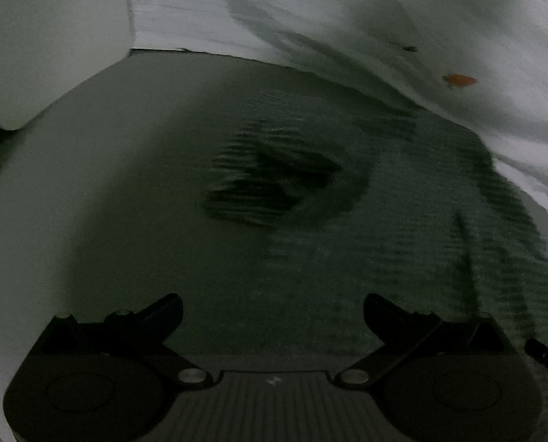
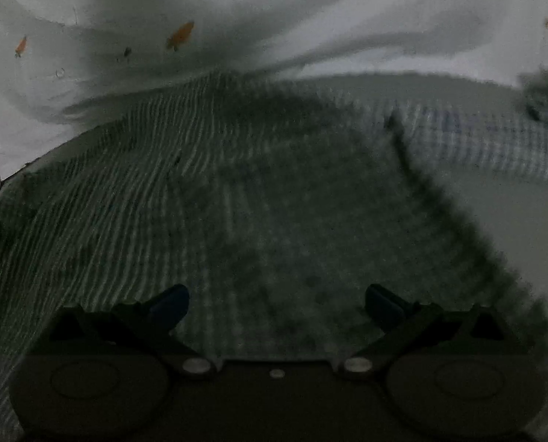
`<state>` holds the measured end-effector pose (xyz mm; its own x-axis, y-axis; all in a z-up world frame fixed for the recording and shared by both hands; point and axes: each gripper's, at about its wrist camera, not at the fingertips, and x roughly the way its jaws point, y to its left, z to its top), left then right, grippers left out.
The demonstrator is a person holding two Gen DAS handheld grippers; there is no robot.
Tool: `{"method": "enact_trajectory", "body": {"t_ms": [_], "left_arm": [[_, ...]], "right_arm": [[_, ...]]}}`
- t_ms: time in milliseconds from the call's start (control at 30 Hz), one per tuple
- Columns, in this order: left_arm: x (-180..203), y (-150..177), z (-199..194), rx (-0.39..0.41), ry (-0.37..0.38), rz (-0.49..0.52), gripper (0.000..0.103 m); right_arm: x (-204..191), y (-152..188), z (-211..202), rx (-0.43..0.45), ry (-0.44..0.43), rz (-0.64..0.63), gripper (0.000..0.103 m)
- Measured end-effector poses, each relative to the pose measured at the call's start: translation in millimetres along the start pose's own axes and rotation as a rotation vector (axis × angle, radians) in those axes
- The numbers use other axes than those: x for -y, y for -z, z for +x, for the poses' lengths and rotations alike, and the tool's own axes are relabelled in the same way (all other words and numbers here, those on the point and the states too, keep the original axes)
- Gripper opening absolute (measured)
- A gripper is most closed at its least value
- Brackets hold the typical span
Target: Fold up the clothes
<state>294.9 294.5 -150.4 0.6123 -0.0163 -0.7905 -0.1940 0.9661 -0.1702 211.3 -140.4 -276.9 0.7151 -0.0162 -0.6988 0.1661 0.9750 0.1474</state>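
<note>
A ribbed, grey-striped knit garment (image 2: 237, 191) lies flat under my right gripper (image 2: 276, 300), whose jaws stand wide open with nothing between them. Its ragged dark edge (image 2: 469, 228) runs down the right side. In the left wrist view the same ribbed garment (image 1: 402, 258) fills the right half, and my left gripper (image 1: 274, 311) hangs open and empty above the surface. A dark shadow (image 1: 274, 188) falls ahead of it. Both pictures are dim and blurred.
A white cloth with small orange prints (image 2: 347, 18) lies crumpled beyond the garment, and the same white cloth (image 1: 458, 55) is at upper right in the left wrist view. A pale block-like object (image 1: 52, 37) stands at upper left. Bare pale surface (image 2: 524, 239) shows right of the garment.
</note>
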Motion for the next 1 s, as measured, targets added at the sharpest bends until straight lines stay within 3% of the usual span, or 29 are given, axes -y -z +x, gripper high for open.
{"method": "enact_trajectory", "body": {"t_ms": [200, 333, 500, 667, 767, 833, 867, 900, 1000], "left_arm": [[-49.4, -16.2, 6.9, 0.010, 0.029, -0.002, 0.095], [-65.5, -30.0, 28.8, -0.018, 0.062, -0.025, 0.080], [-55.9, -48.3, 53.7, -0.011, 0.125, 0.017, 0.078], [-42.1, -71.6, 90.9, -0.033, 0.121, 0.035, 0.078], [-32.5, -84.5, 103.9, -0.008, 0.098, 0.080, 0.075], [-29.9, -90.6, 109.1, 0.014, 0.083, 0.111, 0.037], [-31.3, -94.6, 110.5, 0.017, 0.076, 0.124, 0.026], [-32.8, -98.6, 111.8, 0.020, 0.068, 0.135, 0.006], [-57.2, -115.6, 97.4, 0.102, 0.024, 0.060, 0.006]], "right_arm": [[-27.7, 19.9, 7.8, 0.089, 0.152, -0.037, 0.103], [-33.1, 18.0, 10.5, 0.119, 0.198, -0.010, 0.103], [-31.8, 15.9, 14.0, 0.122, 0.201, -0.006, 0.103], [-32.1, 15.2, 18.1, 0.124, 0.209, 0.000, 0.103], [-33.4, 16.1, 16.2, 0.125, 0.215, 0.005, 0.103], [-33.0, 14.9, 17.0, 0.125, 0.218, 0.008, 0.103], [-33.1, 14.3, 17.7, 0.125, 0.220, 0.009, 0.103], [-33.2, 14.0, 18.0, 0.126, 0.222, 0.010, 0.103], [-33.5, 13.8, 18.0, 0.126, 0.225, 0.012, 0.103]]}}
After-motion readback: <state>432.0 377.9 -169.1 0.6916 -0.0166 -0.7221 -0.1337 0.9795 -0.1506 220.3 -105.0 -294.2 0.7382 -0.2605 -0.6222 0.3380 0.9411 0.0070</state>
